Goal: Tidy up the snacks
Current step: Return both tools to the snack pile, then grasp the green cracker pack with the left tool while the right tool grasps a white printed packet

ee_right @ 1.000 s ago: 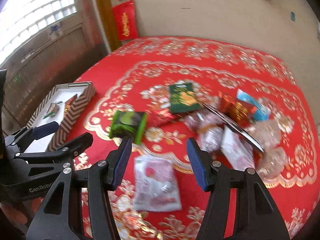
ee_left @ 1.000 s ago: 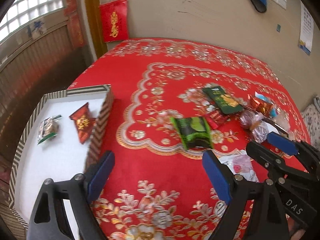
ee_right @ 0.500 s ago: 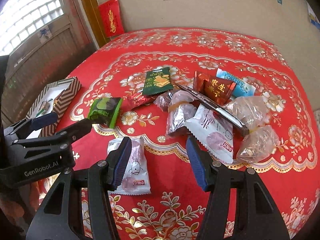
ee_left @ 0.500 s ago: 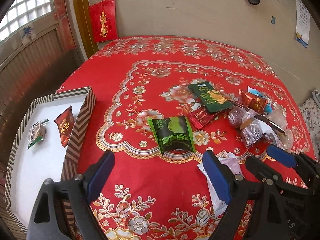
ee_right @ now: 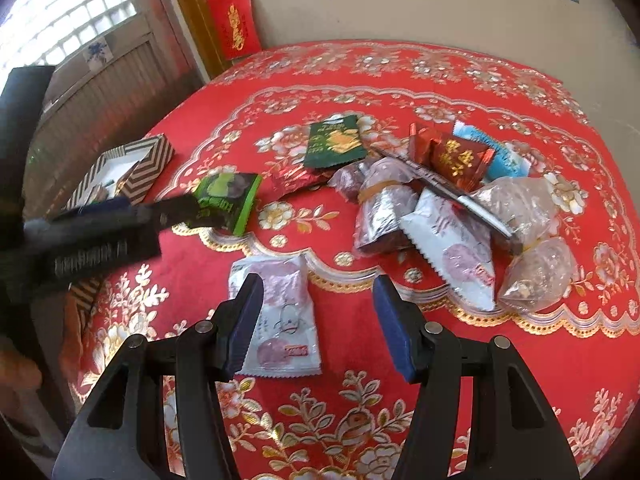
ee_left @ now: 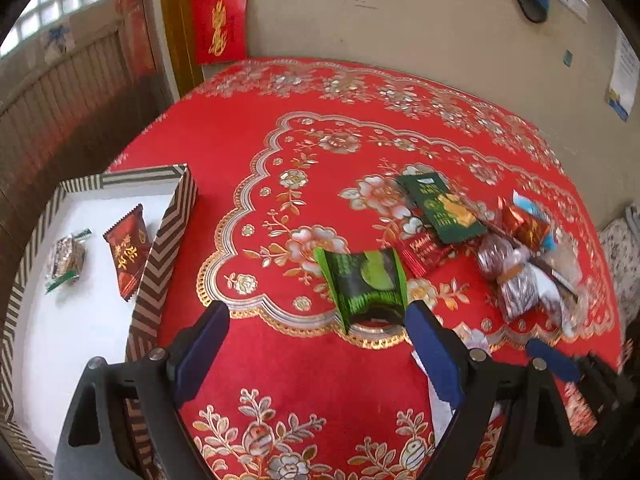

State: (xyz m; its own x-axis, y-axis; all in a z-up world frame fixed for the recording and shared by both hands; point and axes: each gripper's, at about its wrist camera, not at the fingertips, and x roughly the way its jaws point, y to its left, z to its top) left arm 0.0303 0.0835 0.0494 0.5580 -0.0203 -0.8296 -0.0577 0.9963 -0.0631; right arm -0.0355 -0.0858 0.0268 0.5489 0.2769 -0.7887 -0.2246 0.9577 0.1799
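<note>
We hold the left gripper [ee_left: 316,338] spread wide and empty above the red tablecloth [ee_left: 288,364], the green snack packet [ee_left: 366,284] just beyond its right finger; our right gripper [ee_right: 318,308] is spread too, pinching nothing, over the pink-and-white packet [ee_right: 280,320]; left of the green packet sits the striped box [ee_left: 160,264], holding a red packet [ee_left: 128,252].

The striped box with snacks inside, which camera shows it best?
The left wrist view: the striped box shows its white floor and two packets inside. The right wrist view shows only its far corner, partly hidden behind the left gripper.
</note>
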